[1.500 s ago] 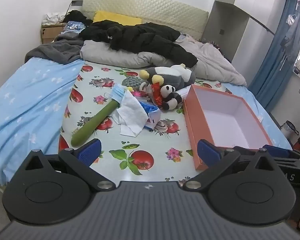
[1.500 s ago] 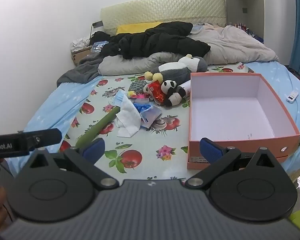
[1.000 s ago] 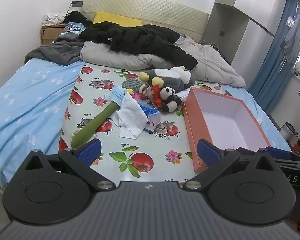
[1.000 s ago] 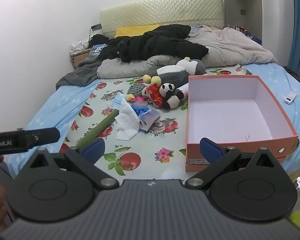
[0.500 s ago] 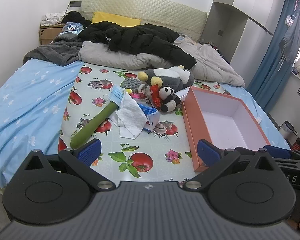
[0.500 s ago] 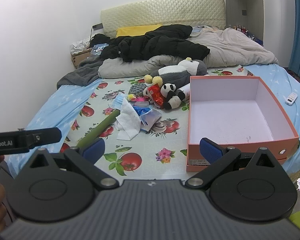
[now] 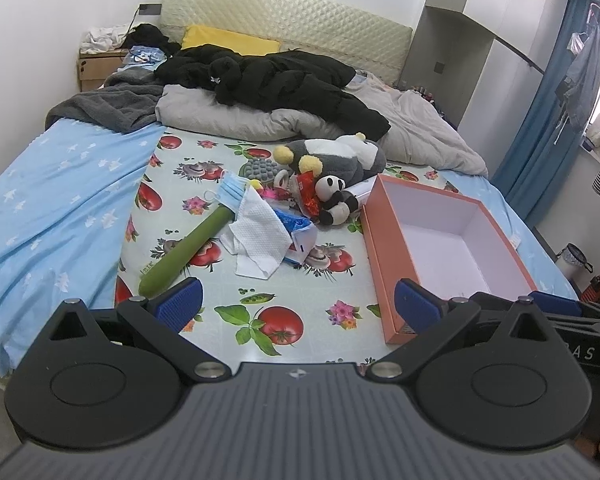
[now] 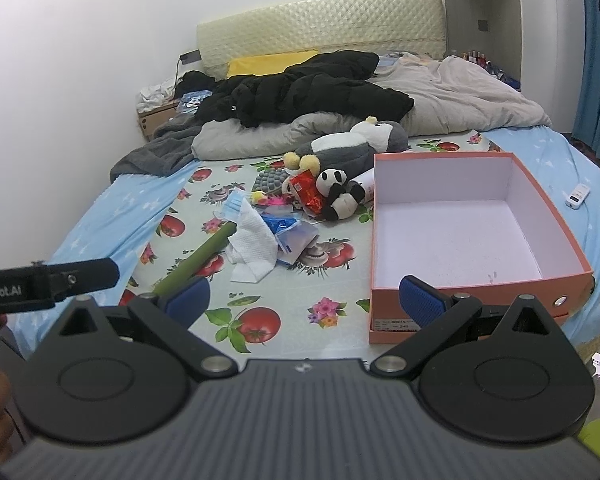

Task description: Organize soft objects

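Compared with 1.5 s ago, both views sit slightly further back and higher from the orange box [image 8: 476, 288]; the pile beside it looks a touch smaller in both, and nothing on the bed has shifted. The left gripper [image 7: 296, 306] and right gripper [image 8: 305, 299] hang above the near edge of the bed, fingers spread wide and released, holding nothing, their blue ribbed pads [image 7: 179, 305] apart.

The orange box is rectangular cardboard with a plain white inside and nothing in it. It rests on a glossy cloth [image 7: 284, 312] printed with tomatoes and flowers. Just left of the box lies the heap of things: a small fuzzy panda plush [image 8: 338, 194] nearest the box wall, touching a larger grey-and-white plush [image 7: 336, 158] with 2 round yellow knobs behind it. Further left of the box are a crinkly red wrapper [image 8: 307, 193], a blue plastic packet [image 7: 296, 224], a quilted white paper towel [image 7: 260, 236], a pleated blue face mask [image 7: 231, 192] and a smooth long green cylinder [image 7: 184, 250] lying diagonally. Beyond the box, a puffy black jacket [image 8: 312, 88] lies over grey bedding [image 7: 236, 120].
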A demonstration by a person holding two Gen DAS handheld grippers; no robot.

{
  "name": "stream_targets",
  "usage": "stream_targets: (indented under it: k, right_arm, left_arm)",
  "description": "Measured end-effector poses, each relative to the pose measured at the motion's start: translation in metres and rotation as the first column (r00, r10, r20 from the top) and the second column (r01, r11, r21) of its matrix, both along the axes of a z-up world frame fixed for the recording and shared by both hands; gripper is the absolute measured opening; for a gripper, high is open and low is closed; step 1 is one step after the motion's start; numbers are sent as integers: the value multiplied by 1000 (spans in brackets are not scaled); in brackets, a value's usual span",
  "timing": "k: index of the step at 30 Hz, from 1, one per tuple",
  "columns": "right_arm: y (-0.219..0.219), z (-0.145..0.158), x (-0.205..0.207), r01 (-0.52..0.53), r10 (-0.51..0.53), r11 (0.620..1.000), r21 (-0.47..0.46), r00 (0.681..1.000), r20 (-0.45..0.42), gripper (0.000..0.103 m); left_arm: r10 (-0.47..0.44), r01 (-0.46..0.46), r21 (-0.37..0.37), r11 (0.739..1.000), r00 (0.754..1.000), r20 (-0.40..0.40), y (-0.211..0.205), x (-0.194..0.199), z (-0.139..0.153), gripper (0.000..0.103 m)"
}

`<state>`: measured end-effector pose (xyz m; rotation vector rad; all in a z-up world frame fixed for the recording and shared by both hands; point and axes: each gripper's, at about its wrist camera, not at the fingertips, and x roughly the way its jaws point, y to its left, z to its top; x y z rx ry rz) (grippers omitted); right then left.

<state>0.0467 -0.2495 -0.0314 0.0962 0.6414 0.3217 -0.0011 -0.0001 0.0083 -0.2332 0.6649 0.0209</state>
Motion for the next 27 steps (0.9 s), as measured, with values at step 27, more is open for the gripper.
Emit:
stream_targets:
  k: [27]
  right_arm:
    - [-4,-4,1,7,-7,1000,16,1000,-9,103]
  left_arm:
    - [-12,12,-2,1000,1000,-10,5,6,-7,103]
